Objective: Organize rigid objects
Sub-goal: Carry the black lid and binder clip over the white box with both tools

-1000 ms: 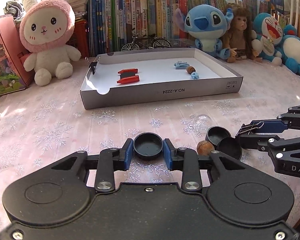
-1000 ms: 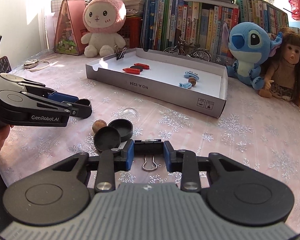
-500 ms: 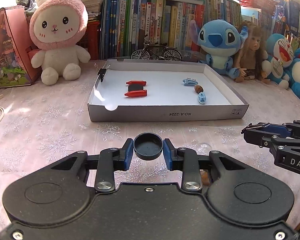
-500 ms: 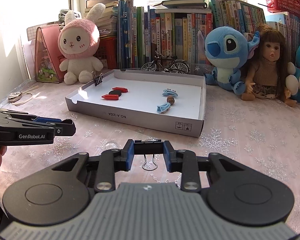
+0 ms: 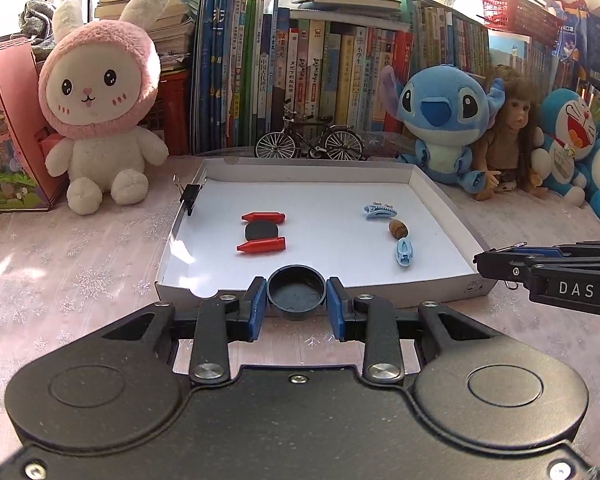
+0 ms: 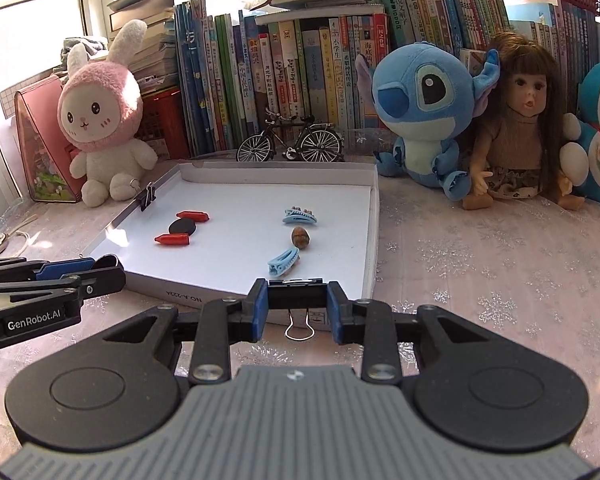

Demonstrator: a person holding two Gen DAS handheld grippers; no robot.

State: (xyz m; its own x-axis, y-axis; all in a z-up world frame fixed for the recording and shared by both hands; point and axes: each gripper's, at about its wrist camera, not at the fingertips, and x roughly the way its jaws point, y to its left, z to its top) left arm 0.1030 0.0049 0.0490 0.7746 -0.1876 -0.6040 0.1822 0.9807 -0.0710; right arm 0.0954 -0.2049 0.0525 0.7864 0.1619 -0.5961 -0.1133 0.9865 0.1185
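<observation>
The white tray [image 5: 446,204] is already holding two red crayons, a black disc, two blue clips and a nut. Your left gripper [image 5: 296,310] is squeezing a black cap [image 5: 296,294] and your right gripper [image 6: 296,312] a binder clip [image 6: 298,300], both near its front edge, still needing places.

The black cap [image 5: 296,294] looks like smooth, slightly glossy plastic; the binder clip [image 6: 296,298] is matt black metal with shiny wire handles. The tray [image 5: 440,200] looks like matt white cardboard. A glossy, snowflake-printed cover lies over the tabletop [image 5: 80,264]. The far rabbit [image 5: 100,108] is fluffy plush.
</observation>
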